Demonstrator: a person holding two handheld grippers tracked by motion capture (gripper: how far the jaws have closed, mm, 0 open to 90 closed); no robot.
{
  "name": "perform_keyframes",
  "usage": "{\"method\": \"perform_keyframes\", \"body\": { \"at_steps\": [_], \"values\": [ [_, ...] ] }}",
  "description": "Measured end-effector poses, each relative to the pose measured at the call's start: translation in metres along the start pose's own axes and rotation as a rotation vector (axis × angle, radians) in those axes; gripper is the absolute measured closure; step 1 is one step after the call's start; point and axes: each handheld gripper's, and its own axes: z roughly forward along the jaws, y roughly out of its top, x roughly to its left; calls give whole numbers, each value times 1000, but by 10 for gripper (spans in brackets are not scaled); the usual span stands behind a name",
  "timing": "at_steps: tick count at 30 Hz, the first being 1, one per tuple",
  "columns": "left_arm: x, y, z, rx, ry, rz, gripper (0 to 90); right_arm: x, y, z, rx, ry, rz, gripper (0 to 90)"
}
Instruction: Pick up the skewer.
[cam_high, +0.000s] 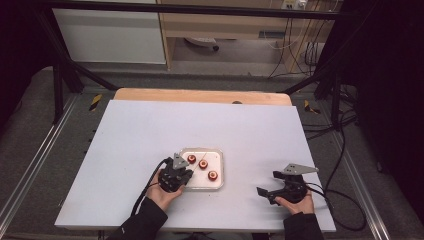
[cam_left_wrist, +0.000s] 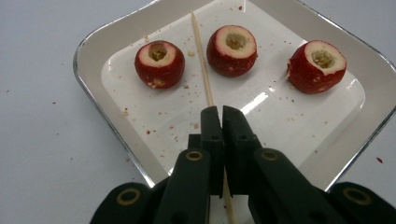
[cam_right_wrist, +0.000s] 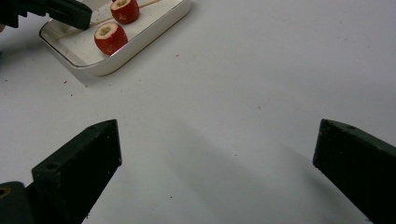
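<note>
1 skewer (wooden) between left hand-held gripper jaws

Two handheld grippers, left gripper and right gripper: matte black bodies, blocky black jaws with brass-ringed pivots, grey three-cornered top plates, trailing black cables; person's sleeves dark, long

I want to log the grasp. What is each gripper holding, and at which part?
The left gripper has its jaws shut on the thin wooden skewer, near the end closest to the person, over the white tray. The right gripper holds nothing; its jaws stand wide open.
</note>
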Motion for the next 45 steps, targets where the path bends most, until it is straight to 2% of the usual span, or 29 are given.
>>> {"method": "perform_keyframes", "body": {
  "at_steps": [4,10,25,31,36,45],
  "values": [
    [0,-1,0,-5,0,-20,878,0,0,0,1,0,1,16],
    [3,-3,-1,-23,-30,-56,884,1,0,1,6,0,3,16],
    [14,0,-19,-114,-48,-74,886,1,0,1,8,1,-6,17],
    [17,3,-28,-131,-72,-59,885,2,0,2,12,-1,-8,17],
    [18,5,-33,-128,-82,-34,886,4,2,3,18,-4,-35,12],
    [15,10,-36,-113,-133,6,885,14,9,7,31,-4,-86,5]
  ]
}}
